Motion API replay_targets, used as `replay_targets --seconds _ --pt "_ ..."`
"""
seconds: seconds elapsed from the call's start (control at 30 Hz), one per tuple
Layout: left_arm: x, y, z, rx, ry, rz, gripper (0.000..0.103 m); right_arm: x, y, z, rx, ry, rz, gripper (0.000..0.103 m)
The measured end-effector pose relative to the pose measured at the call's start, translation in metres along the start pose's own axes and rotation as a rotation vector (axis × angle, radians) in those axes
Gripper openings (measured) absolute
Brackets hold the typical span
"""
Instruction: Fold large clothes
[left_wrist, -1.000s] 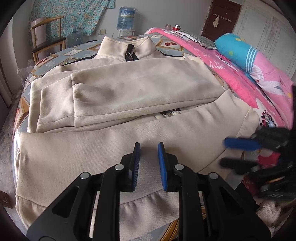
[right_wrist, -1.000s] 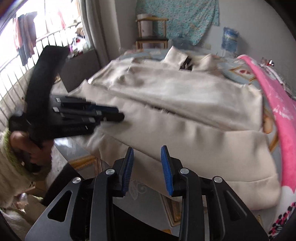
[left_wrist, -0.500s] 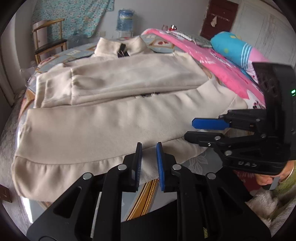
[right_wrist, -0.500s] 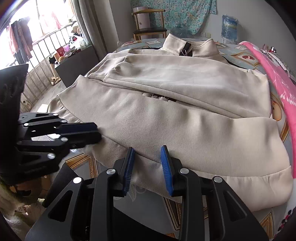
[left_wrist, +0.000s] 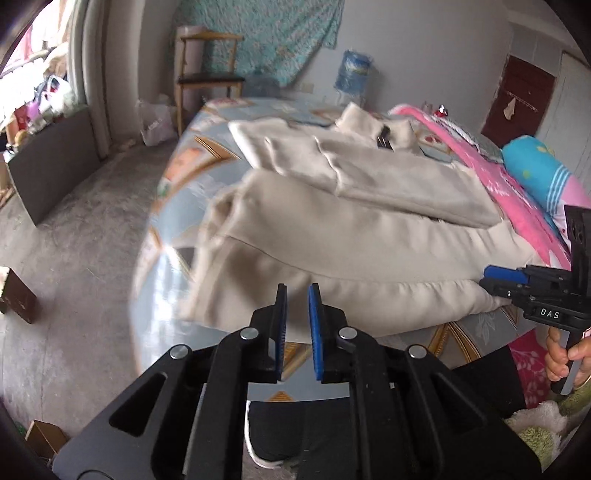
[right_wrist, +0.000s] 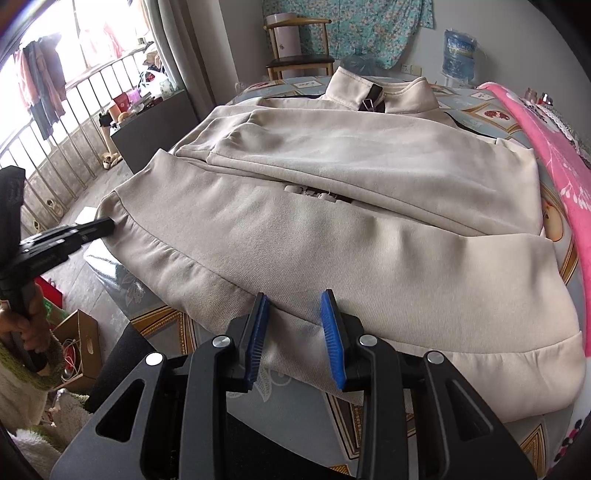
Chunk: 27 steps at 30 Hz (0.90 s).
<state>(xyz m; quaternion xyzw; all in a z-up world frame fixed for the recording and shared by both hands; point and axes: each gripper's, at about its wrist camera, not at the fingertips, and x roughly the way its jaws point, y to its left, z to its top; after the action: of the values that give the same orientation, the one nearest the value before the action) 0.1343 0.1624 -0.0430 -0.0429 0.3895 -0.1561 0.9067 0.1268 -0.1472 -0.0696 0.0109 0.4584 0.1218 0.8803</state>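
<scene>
A large beige jacket (left_wrist: 369, 236) (right_wrist: 369, 229) lies flat on the patterned table (left_wrist: 162, 280), collar at the far end and sleeves folded across the chest. My left gripper (left_wrist: 297, 291) hovers at the near hem by the jacket's left corner. Its jaws are closing to a narrow gap, and no cloth is pinched between them. In the right wrist view the left gripper (right_wrist: 107, 224) touches that hem corner. My right gripper (right_wrist: 295, 299) stands open over the middle of the near hem, with the cloth lying under its pads. The right gripper (left_wrist: 491, 278) also shows at the hem's right end.
A pink quilt (left_wrist: 480, 162) (right_wrist: 554, 147) and a blue pillow (left_wrist: 535, 166) lie along the table's right side. A wooden chair (left_wrist: 207, 74) and a water bottle (left_wrist: 354, 70) stand behind the table. On the floor to the left sits a cardboard box (right_wrist: 79, 339).
My left gripper has swung left along the near hem to the jacket's left corner, and its jaws have narrowed a little. The right gripper has stayed in place.
</scene>
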Motion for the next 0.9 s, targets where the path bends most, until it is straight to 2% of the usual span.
replay_targets --seconds 0.03,0.1,0.13,0.17,0.33,0.4,0.5,0.57,0.7,0.77,0.9 --pt "-0.002 0.006 0.000 -0.012 -0.002 0.025 0.013 0.000 0.000 0.000 0.002 -0.002 0.000 0.030" --pt "0.009 0.028 -0.003 -0.057 0.054 0.073 0.011 0.000 0.000 0.000 0.001 -0.003 0.001 0.030" --pt "0.011 0.036 -0.006 -0.076 0.051 0.052 0.004 0.000 0.000 0.000 -0.001 -0.003 0.001 0.030" --pt "0.009 0.041 -0.007 -0.089 0.038 0.036 0.002 0.000 0.000 0.000 -0.002 -0.001 0.002 0.030" --pt "0.000 0.037 -0.007 -0.055 0.043 0.060 0.002 -0.002 -0.004 0.002 0.008 0.009 0.020 0.030" --pt "-0.007 0.033 -0.006 -0.046 0.035 0.072 0.004 -0.009 -0.004 0.004 0.009 0.005 0.000 0.030" --pt "-0.016 0.022 0.001 -0.008 0.005 0.078 0.014 -0.028 -0.006 0.007 -0.003 -0.052 -0.065 0.042" --pt "-0.017 0.012 0.009 0.002 -0.004 0.057 0.027 -0.036 -0.013 0.010 0.012 -0.077 -0.084 0.054" --pt "-0.005 -0.017 0.026 0.045 0.009 0.029 0.044 -0.035 -0.033 0.014 0.062 -0.075 -0.150 0.056" --pt "0.006 -0.033 0.032 0.077 0.023 0.019 0.055 -0.033 -0.043 0.015 0.098 -0.068 -0.163 0.056" --pt "0.031 -0.056 0.035 0.143 0.060 0.036 0.064 -0.025 -0.057 0.012 0.141 -0.055 -0.216 0.064"
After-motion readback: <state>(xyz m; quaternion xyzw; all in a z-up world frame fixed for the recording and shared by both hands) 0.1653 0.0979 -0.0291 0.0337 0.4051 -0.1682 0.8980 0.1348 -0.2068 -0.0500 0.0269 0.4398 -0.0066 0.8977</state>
